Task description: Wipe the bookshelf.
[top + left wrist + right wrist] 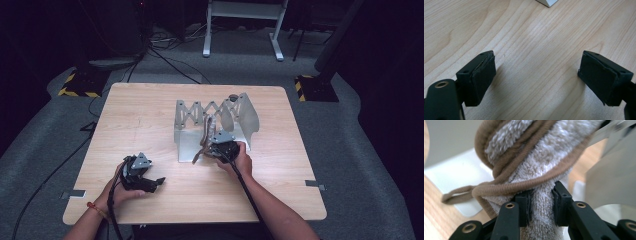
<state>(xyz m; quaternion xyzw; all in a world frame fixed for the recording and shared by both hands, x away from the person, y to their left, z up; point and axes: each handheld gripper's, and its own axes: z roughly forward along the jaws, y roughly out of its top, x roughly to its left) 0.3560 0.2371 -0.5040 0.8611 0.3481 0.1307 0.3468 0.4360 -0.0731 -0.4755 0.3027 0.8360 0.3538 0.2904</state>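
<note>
Right gripper fingers pinch a bunched towel, beige terry with brown corded hem, at the metal rack mid-bench. Soft, light, floppy; it'll sag, so grip the thick bunch, not the hem loop. Left gripper fingers spread, empty, at 7 o'clock. Wooden bench, grey carpet, dark room.

A light wooden table with rounded corners stands on grey carpet at the centre of the high view. Just right of its centre sits a metal rack with an accordion-style back and curved plates. The left gripper rests on the tabletop at lower left.
</note>
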